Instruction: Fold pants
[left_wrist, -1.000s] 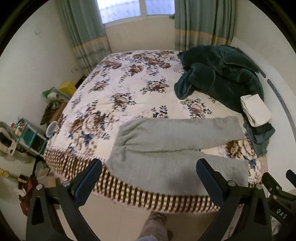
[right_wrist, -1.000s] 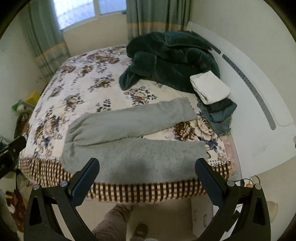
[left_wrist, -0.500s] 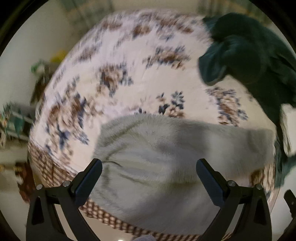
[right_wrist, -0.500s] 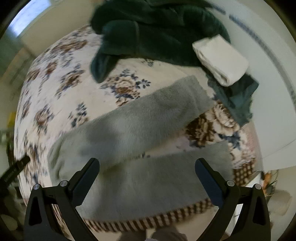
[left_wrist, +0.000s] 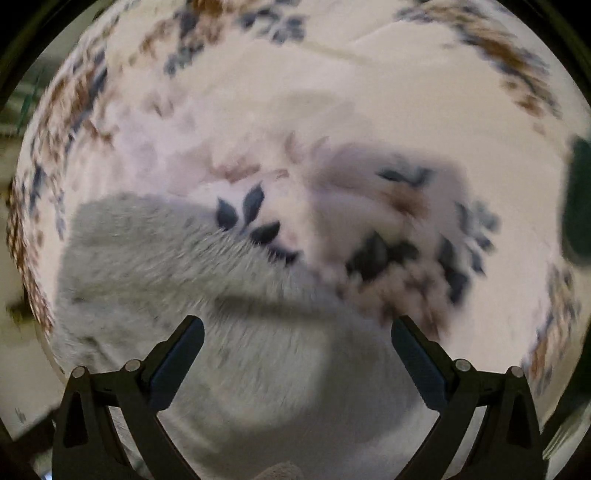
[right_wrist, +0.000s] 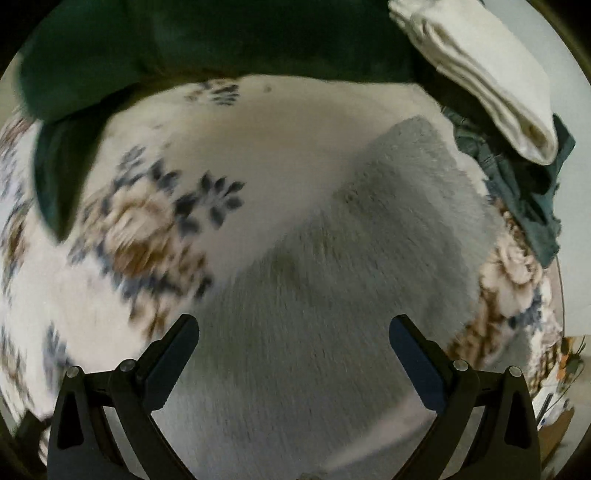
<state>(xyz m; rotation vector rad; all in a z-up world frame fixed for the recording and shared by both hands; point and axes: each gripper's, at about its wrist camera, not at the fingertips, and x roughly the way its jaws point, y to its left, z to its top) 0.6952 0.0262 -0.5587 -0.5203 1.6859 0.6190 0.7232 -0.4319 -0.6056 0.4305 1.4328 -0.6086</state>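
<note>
The grey fleece pants (left_wrist: 155, 280) lie flat on the floral bedspread (left_wrist: 332, 103). In the left wrist view their waist end fills the lower left, close below my left gripper (left_wrist: 295, 354), which is open and empty. In the right wrist view the far leg of the pants (right_wrist: 369, 258) runs up to its cuff at upper right. My right gripper (right_wrist: 293, 350) is open and empty, close over that leg. Both views are motion-blurred.
A dark green blanket (right_wrist: 184, 44) is heaped at the back of the bed. A folded white cloth (right_wrist: 480, 70) rests on green fabric (right_wrist: 532, 192) by the cuff. The bedspread (right_wrist: 129, 221) shows to the left of the leg.
Both grippers have dropped from well above the bed's foot down close to the pants, the left toward the waist end and the right toward the far leg. Both stay open.
</note>
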